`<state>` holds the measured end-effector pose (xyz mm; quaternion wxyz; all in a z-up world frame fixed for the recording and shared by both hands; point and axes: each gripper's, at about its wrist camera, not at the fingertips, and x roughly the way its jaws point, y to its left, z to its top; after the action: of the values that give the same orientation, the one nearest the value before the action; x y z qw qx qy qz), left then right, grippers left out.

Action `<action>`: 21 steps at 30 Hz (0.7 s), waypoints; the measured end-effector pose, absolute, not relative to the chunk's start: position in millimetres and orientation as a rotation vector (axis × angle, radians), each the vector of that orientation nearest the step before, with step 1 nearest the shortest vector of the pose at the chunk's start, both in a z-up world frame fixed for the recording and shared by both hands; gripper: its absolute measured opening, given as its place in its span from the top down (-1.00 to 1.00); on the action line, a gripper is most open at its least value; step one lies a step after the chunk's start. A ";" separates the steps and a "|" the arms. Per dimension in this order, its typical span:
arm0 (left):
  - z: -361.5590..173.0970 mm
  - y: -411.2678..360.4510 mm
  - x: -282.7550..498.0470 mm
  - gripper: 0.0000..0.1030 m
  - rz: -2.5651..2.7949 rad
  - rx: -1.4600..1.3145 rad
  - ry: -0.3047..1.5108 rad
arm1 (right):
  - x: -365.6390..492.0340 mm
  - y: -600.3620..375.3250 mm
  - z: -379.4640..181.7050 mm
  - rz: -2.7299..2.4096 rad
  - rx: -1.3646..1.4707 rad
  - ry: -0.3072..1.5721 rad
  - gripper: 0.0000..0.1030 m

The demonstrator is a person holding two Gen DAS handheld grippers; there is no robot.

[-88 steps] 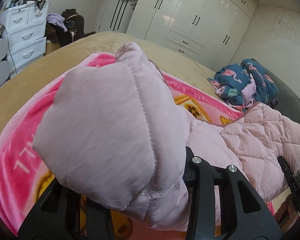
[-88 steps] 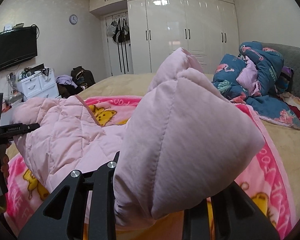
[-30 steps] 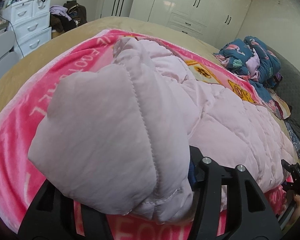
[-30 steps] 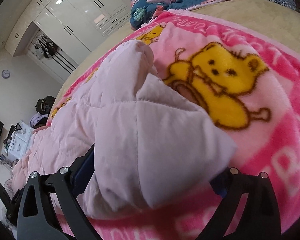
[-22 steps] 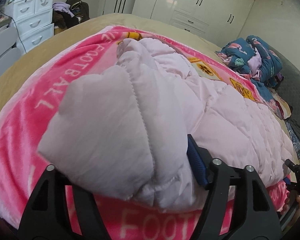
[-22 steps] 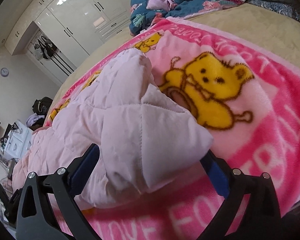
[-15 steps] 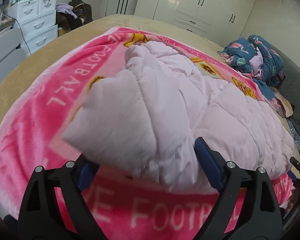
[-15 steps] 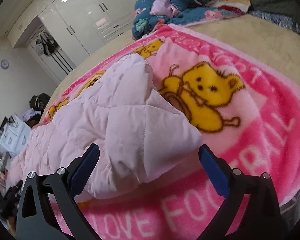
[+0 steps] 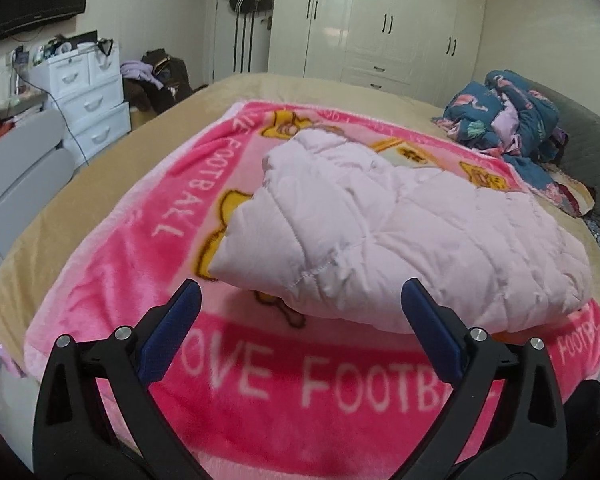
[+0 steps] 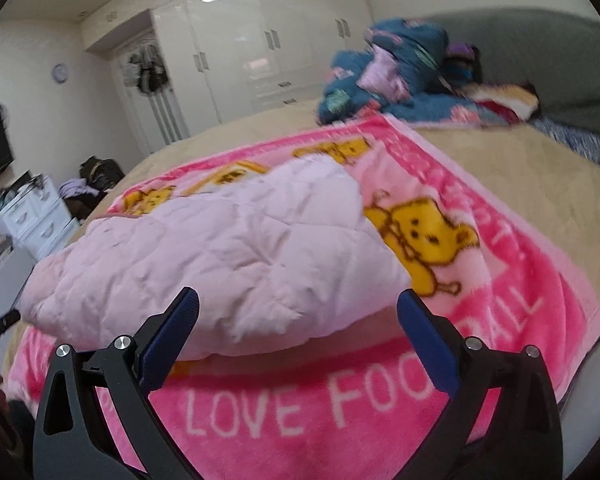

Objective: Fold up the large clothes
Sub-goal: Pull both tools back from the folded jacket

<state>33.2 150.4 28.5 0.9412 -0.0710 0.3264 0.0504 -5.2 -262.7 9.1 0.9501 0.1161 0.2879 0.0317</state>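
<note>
A pale pink quilted jacket (image 9: pixel 400 224) lies folded over on a pink cartoon blanket (image 9: pixel 284 376) on the bed. It also shows in the right wrist view (image 10: pixel 228 256), on the same blanket (image 10: pixel 300 404). My left gripper (image 9: pixel 300 320) is open and empty, just in front of the jacket's near left corner. My right gripper (image 10: pixel 298 320) is open and empty, just in front of the jacket's near right corner. Neither gripper touches the jacket.
A heap of blue flamingo-print bedding (image 9: pixel 512 120) lies at the far right of the bed by a grey headboard (image 10: pixel 540 64). White drawers (image 9: pixel 84 92) and a pile of clothes (image 9: pixel 156 80) stand left of the bed. White wardrobes (image 9: pixel 380 24) line the back wall.
Both grippers held the jacket's corners raised, lowered them onto the blanket, opened, and pulled back toward the near edge. The jacket now lies flat and free.
</note>
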 end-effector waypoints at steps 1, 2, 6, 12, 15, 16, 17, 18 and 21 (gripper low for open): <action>31.3 149.6 29.9 -0.82 0.101 -0.147 0.659 | -9.8 -258.6 12.9 0.076 0.228 0.578 -0.92; 35.2 147.9 25.9 -0.82 0.092 -0.150 0.649 | -12.0 -255.8 15.7 0.089 0.221 0.572 -0.92; 43.5 138.4 15.5 -0.82 0.072 -0.151 0.630 | -23.3 -239.9 26.7 0.140 0.181 0.565 -0.92; 49.3 115.7 2.3 -0.82 0.026 -0.143 0.601 | -45.5 -217.4 35.9 0.201 0.135 0.560 -0.92; 49.1 99.0 -4.3 -0.82 -0.009 -0.124 0.596 | -54.8 -209.4 37.8 0.222 0.115 0.562 -0.92; 48.1 93.0 -5.8 -0.82 -0.027 -0.123 0.601 | -58.2 -206.2 38.4 0.234 0.105 0.563 -0.92; 47.0 87.3 -7.2 -0.82 -0.045 -0.121 0.604 | -60.4 -204.1 38.7 0.240 0.098 0.566 -0.92; 46.1 83.7 -8.5 -0.82 -0.054 -0.119 0.605 | -62.9 -202.3 38.6 0.241 0.092 0.566 -0.92; 41.1 68.5 -14.4 -0.82 -0.080 -0.109 0.608 | -67.9 -196.9 36.6 0.247 0.088 0.572 -0.92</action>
<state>-14.4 68.5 41.1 0.9519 -0.0538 0.2990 -0.0394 -67.9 -196.9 36.6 0.9510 0.0432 0.2811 0.1215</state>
